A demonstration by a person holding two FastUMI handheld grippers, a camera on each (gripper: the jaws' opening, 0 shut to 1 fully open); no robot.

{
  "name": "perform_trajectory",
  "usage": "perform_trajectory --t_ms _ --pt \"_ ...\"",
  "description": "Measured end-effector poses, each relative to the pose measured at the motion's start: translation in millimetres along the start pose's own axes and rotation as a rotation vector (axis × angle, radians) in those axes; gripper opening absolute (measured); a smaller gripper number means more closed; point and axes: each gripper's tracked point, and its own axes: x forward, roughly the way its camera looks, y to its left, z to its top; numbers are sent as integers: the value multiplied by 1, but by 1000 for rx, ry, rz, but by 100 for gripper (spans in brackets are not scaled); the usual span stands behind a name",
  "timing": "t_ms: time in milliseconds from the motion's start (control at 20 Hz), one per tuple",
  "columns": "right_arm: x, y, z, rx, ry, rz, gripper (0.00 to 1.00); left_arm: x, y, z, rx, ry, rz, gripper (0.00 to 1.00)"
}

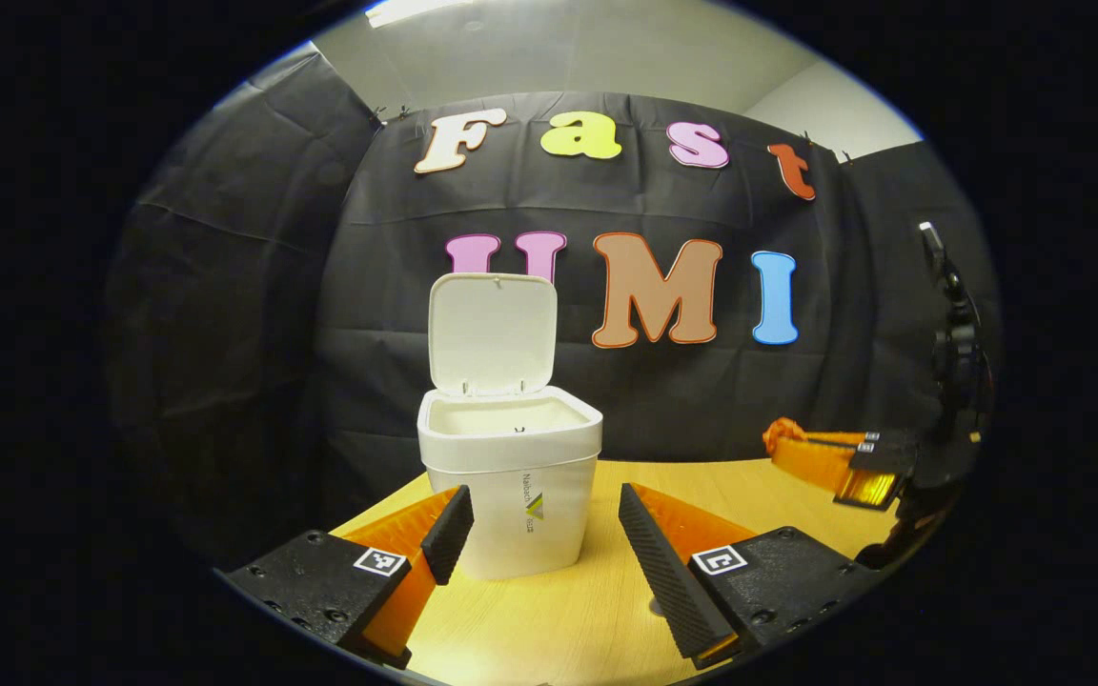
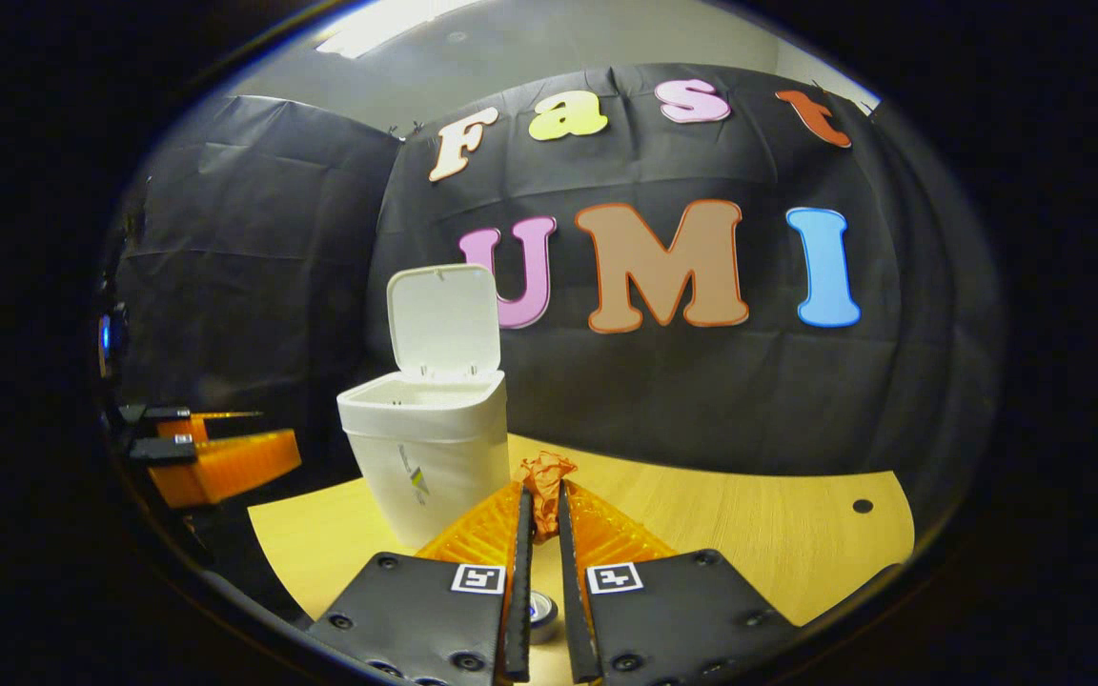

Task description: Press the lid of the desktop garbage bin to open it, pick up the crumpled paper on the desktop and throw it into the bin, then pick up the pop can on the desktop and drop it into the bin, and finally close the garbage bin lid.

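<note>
Right gripper (image 2: 541, 519): clamped on crumpled orange paper (image 2: 543, 486), raised above the wooden desktop (image 2: 759, 534), beside the white plastic bin (image 2: 427, 457), lid (image 2: 444, 319) upright. Advice: centre over opening before releasing. Left gripper (image 1: 544, 543): spread, empty.

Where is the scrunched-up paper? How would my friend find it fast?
Find the white garbage bin with its lid standing open on the wooden table. Just right of it, the right hand-held gripper pinches the crumpled paper. It is the only orange, wrinkly wad, poking up between the fingers.
</note>
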Motion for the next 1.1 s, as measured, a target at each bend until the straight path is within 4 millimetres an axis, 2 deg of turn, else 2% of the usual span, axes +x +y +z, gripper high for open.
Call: perform_trajectory --t_ms 250,450,500,800,1100 --pt "34 19 45 -29 -57 34 17 -3 15 -4 -13 3 11 93" --pt "72 49 65 -63 -71 81 19 -1 35 -12 -29 21 30 92" --pt "81 56 68 -69 -69 91 17 -2 39 -15 -38 29 33 93" --pt "143 106 67 -76 -18 139 19 0 61 -33 -47 68 30 93" --pt "191 140 54 -95 35 155 17 5 88 -44 -52 92 36 93"
